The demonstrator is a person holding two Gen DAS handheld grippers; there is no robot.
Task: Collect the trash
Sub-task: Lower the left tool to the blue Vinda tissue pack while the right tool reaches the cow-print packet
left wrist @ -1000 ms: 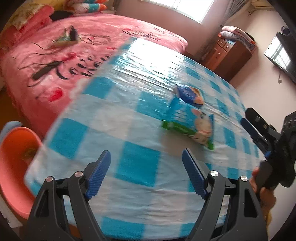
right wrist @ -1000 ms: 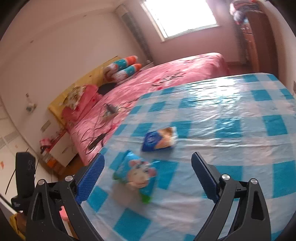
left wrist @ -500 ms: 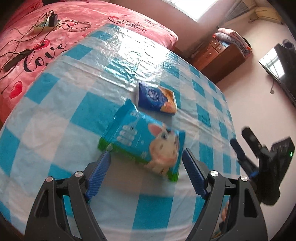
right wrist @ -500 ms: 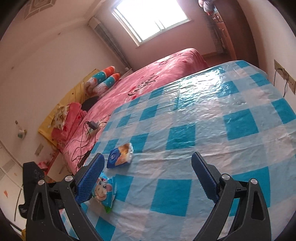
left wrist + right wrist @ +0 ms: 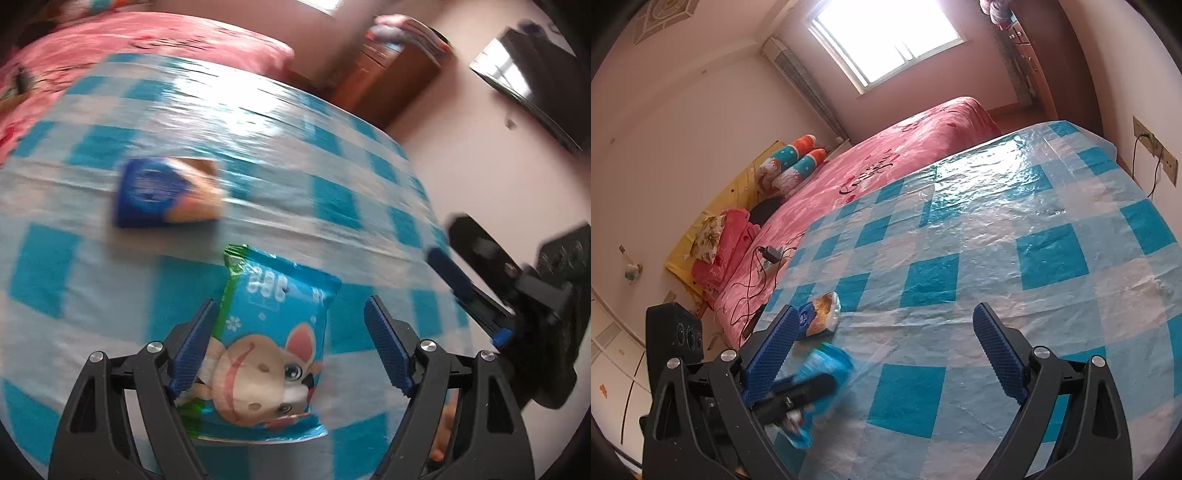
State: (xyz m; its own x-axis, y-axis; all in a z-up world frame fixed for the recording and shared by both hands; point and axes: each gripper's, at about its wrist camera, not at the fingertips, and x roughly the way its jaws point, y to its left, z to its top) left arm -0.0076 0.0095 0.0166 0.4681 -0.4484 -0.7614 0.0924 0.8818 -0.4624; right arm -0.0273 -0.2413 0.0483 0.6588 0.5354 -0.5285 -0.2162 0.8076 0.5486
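Observation:
A light-blue snack bag (image 5: 273, 343) with a cartoon animal lies on the blue-checked tablecloth (image 5: 332, 206). It sits between the jaws of my left gripper (image 5: 290, 347), which is open. The left pad is at the bag's edge and the right pad stands clear of it. A small dark-blue packet (image 5: 166, 192) lies farther back on the cloth. My right gripper (image 5: 886, 354) hangs open over the cloth with nothing between its fingers. In its view the packet (image 5: 820, 321) and the bag (image 5: 831, 365) are at lower left, with one of the left gripper's fingers (image 5: 809, 387) across the bag.
A pink bed (image 5: 886, 155) with a charger and cables (image 5: 768, 254) runs along the table's far side. A wooden dresser (image 5: 388, 74) and a wall-mounted screen (image 5: 532, 74) stand past the table's far end. The right gripper (image 5: 447, 240) is by the table's right edge.
My left gripper has moved forward over the table until the cartoon bag lies between its jaws. The right gripper has shifted and rolled, so both packets now sit at its lower left.

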